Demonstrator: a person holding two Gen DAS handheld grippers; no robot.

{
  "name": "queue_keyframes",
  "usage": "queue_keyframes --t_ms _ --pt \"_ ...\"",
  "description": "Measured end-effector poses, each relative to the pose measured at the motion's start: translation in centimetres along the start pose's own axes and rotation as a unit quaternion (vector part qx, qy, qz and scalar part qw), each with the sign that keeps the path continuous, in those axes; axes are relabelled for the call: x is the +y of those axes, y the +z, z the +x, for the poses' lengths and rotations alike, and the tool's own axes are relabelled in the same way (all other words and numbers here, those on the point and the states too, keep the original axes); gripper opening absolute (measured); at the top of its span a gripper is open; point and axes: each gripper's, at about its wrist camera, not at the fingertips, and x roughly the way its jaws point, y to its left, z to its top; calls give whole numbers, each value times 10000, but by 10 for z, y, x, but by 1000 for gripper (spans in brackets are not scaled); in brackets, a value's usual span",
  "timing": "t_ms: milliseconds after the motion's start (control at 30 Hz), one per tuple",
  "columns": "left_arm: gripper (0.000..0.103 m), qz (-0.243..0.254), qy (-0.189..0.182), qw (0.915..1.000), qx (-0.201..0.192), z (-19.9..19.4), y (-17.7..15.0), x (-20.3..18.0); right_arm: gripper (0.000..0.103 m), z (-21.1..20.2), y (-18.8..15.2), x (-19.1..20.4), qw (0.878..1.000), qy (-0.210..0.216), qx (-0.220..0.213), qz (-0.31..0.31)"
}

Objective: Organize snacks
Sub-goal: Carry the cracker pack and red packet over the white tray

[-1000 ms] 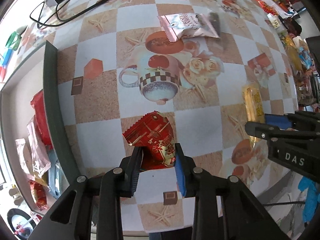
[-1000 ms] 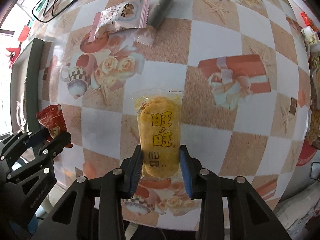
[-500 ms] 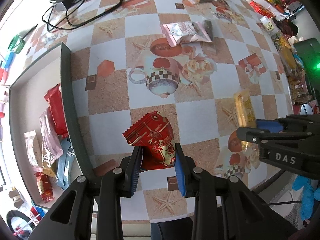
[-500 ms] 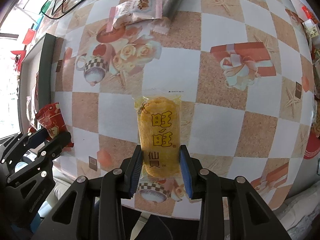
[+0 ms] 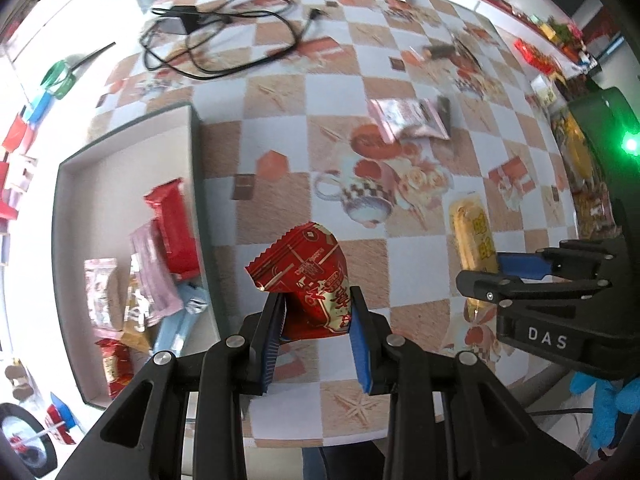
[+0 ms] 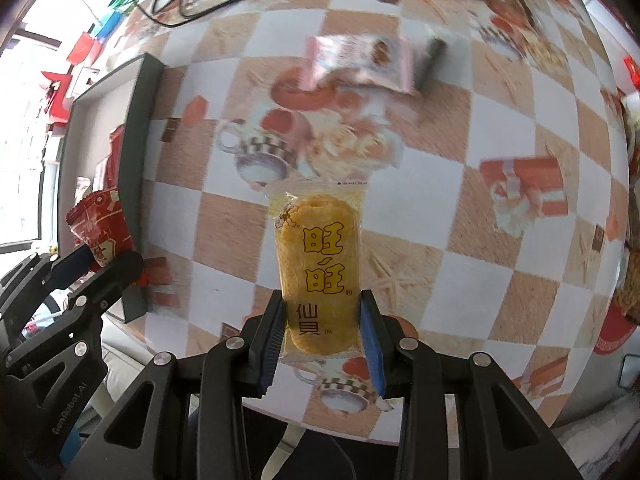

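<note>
Surface [image 5: 280, 128]: checkered cloth printed with teacups and roses, lying below both tools. Grey tray [image 5: 198, 200] sits off to the left of the left tool, already carrying several packets, among them a red bar [image 5: 176, 232] against its near wall.

Step in hand, as I read it: carry phase. Both tools have a snack each and hang clear above the surface, tray not yet reached. Next move calls for swinging both loads leftward over the tray wall, lowering into bare floor behind the packets already there, then parting the jaws.

Loose cable [image 5: 224, 36] lies far ahead of the left tool, out of the way. Pink packet [image 5: 408, 118] lies ahead and between the two tools, not yet collected, with a dark stick just beside it.

Left tool [image 5: 316, 312]: jaws drawn in narrow, pads pressing both sides of the red packet [image 5: 308, 276], which stands up crumpled between them.

Right tool [image 6: 322, 320]: jaws likewise narrow, clamped on the lower end of the yellow rice-cracker pack [image 6: 316, 256], the pack sticking straight forward from the pads.
</note>
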Motion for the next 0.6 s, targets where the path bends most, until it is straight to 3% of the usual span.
queue_keyframes --t_ms 600 --pt "34 -851 150 9959 -265 -19 -15 76 37 -6 49 89 9969 -27 -135 -778"
